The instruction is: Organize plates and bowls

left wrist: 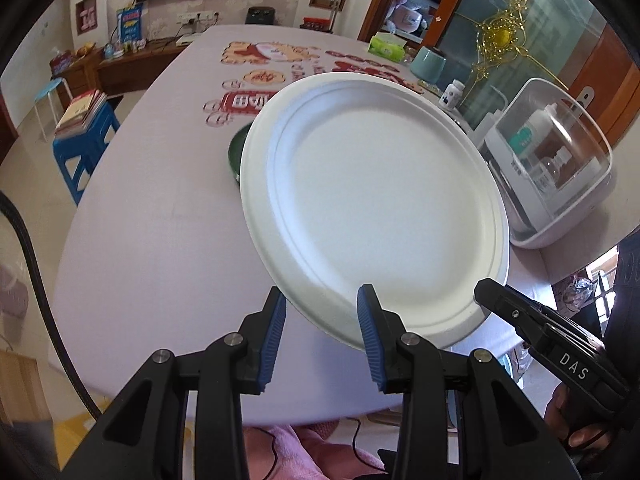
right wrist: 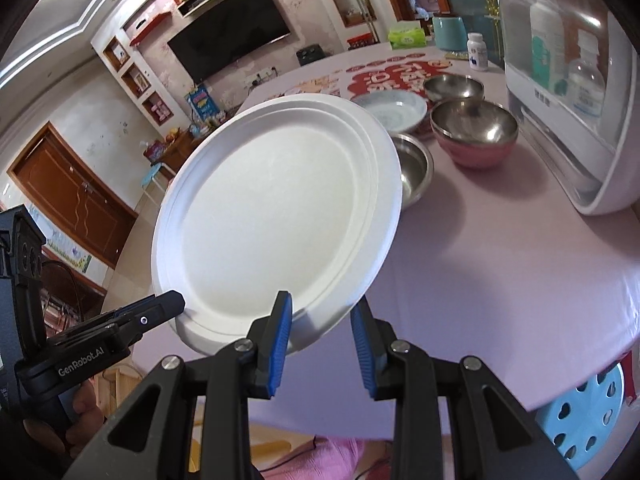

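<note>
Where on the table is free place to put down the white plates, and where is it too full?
Bare tablecloth lies on the near side, between the white plates, the steel bowl and the white cabinet. Crowded: the far right, around the pink bowl, patterned bowl and far steel bowl.

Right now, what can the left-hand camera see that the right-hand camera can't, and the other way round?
Only the left wrist view shows the green bowl peeking from behind the plate and the blue stool stacked with books. Only the right wrist view shows the steel bowls and the pale ceramic bowl on the table. Both show the white paper plates, tilted, with the left gripper and right gripper at their near rim, and the clear-lidded container.
</note>
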The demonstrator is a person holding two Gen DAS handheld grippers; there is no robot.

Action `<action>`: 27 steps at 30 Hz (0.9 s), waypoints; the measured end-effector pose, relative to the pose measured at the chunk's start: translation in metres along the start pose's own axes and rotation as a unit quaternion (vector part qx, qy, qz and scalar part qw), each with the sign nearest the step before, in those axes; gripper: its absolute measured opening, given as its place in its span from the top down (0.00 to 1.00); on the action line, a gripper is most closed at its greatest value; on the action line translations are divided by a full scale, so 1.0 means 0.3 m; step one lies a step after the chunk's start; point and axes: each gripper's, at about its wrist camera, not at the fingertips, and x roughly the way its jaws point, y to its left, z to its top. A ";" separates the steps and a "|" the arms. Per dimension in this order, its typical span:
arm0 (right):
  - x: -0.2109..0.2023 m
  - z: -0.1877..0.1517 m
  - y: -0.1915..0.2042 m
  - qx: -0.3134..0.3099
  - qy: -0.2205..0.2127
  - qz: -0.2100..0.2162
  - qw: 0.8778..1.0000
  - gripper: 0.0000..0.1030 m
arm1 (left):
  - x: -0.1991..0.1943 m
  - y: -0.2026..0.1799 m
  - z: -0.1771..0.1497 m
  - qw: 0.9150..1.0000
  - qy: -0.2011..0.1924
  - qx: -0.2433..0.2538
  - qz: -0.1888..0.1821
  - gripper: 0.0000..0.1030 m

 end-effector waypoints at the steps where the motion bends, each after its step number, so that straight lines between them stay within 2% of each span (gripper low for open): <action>1: -0.002 -0.010 0.001 -0.002 0.003 0.001 1.000 0.71 | 0.000 0.003 -0.021 1.000 0.002 -0.005 0.000 0.66; 12: 0.035 -0.118 -0.018 -0.029 0.058 0.009 0.998 0.71 | 0.022 0.031 -0.209 0.998 0.029 -0.053 0.014 0.66; 20: 0.079 -0.149 -0.043 -0.031 0.096 0.009 0.995 0.71 | 0.061 0.032 -0.257 0.996 0.055 -0.072 0.023 0.66; 27: 0.121 -0.148 -0.067 -0.026 0.127 0.001 0.992 0.71 | 0.116 0.028 -0.253 0.993 0.086 -0.071 0.026 0.65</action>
